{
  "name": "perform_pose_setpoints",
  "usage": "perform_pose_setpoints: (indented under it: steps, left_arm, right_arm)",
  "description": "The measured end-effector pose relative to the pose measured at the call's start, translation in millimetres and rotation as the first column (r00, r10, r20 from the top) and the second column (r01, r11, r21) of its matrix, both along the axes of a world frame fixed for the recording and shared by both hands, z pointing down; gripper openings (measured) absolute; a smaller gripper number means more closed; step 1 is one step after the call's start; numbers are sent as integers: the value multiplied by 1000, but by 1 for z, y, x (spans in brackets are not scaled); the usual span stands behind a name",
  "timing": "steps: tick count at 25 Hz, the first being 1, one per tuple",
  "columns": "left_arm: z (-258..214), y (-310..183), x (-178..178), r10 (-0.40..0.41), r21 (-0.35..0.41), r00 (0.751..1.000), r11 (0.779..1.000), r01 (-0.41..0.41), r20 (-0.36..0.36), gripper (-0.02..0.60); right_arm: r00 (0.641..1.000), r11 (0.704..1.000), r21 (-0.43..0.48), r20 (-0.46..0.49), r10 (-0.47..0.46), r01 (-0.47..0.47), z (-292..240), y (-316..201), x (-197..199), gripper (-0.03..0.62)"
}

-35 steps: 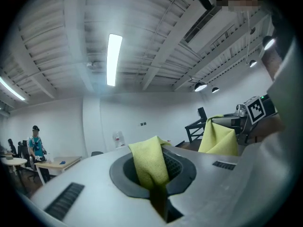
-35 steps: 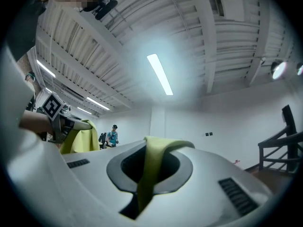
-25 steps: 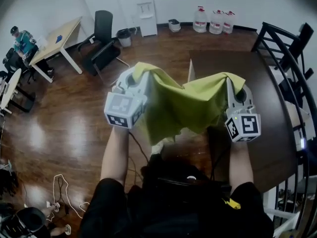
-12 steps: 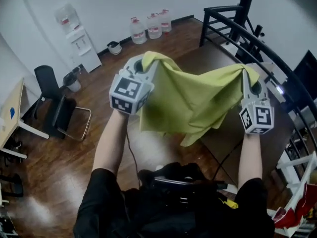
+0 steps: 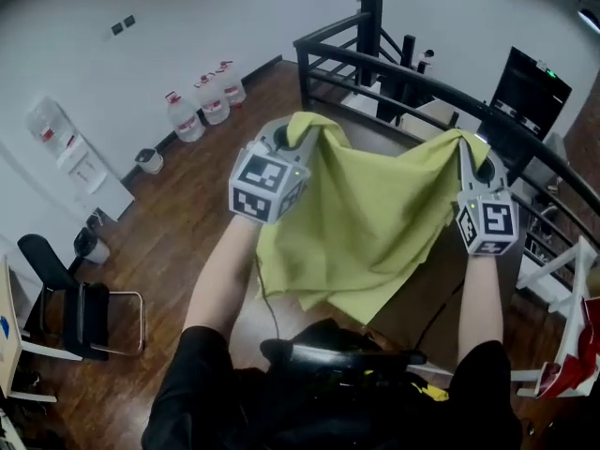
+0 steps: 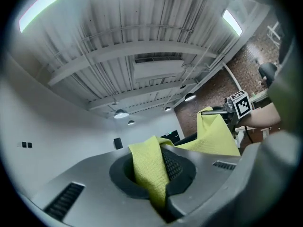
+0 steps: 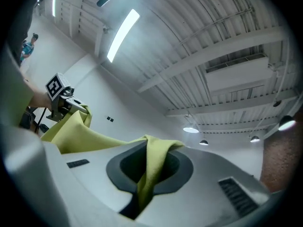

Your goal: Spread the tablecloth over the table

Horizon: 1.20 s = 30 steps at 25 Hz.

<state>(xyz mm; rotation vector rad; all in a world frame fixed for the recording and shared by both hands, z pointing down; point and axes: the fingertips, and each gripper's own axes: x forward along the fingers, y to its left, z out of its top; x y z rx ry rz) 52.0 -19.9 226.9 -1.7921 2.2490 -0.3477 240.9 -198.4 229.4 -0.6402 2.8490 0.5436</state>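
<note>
Holds yellow-green woven fabric tablecloth (image 5: 361, 223) aloft by two top corners, one pinched tight in closed jaws of left gripper (image 5: 302, 127), other pinched in closed jaws of right gripper (image 5: 466, 144), cloth spanning between both jaw pairs and sagging loose below them.

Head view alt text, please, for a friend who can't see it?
From above: a person holds a yellow-green tablecloth up by its top edge, one end clamped in the left gripper, the other in the right gripper. It hangs above a wooden floor, a black railing beyond.
</note>
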Motion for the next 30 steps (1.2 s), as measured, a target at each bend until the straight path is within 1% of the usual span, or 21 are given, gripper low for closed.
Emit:
perform_pose_setpoints:
  steps: [4, 7, 10, 13, 15, 17, 18, 20, 21, 23, 26, 28, 30]
  left_arm:
    - [13, -66, -7, 69, -17, 997, 997, -70, -28, 5]
    - [35, -114, -15, 142, -58, 989, 988, -144, -41, 5]
    - [56, -161, -23, 213, -93, 976, 972, -216, -46, 5]
    - [62, -203, -27, 259, -91, 966, 962, -259, -14, 5]
    - [58, -227, -23, 277, -57, 961, 959, -276, 12, 5]
    - [47, -247, -18, 283, 0, 958, 959, -283, 35, 5]
    - [39, -254, -17, 278, 30, 959, 960, -280, 58, 5]
    - [20, -267, -16, 257, 84, 957, 960, -269, 134, 5]
    - [8, -272, -15, 247, 107, 952, 957, -269, 179, 5]
    - [-19, -278, -11, 238, 149, 936, 948, -282, 260, 5]
    - [-62, -278, -5, 229, 199, 912, 930, -308, 340, 5]
    - [-93, -274, -5, 226, 238, 907, 916, -322, 356, 5]
    - [-121, -267, -5, 225, 284, 909, 899, -332, 350, 5]
  right_arm:
    - [996, 996, -11, -21, 88, -89, 11, -45, 8, 11]
    - [983, 984, -26, -57, 176, -178, 32, -73, 8, 11]
    - [951, 955, -26, -105, 291, -295, 55, -102, 6, 11]
    - [914, 920, -13, -118, 389, -393, 64, -125, 1, 11]
    - [887, 893, 29, -111, 449, -448, 59, -135, 0, 11]
    - [857, 862, 92, -92, 506, -499, 48, -144, 1, 11]
    - [842, 843, 130, -81, 534, -522, 42, -148, 2, 11]
    - [812, 802, 208, -54, 581, -560, 26, -155, 4, 11]
    - [801, 783, 235, -28, 598, -576, 16, -158, 6, 11]
    - [784, 749, 279, 23, 621, -601, -5, -162, 12, 11]
    - [760, 702, 356, 37, 648, -616, -36, -169, 27, 11]
    - [747, 672, 385, 71, 661, -632, -64, -169, 39, 11]
    - [736, 642, 400, 140, 663, -654, -95, -163, 52, 11]
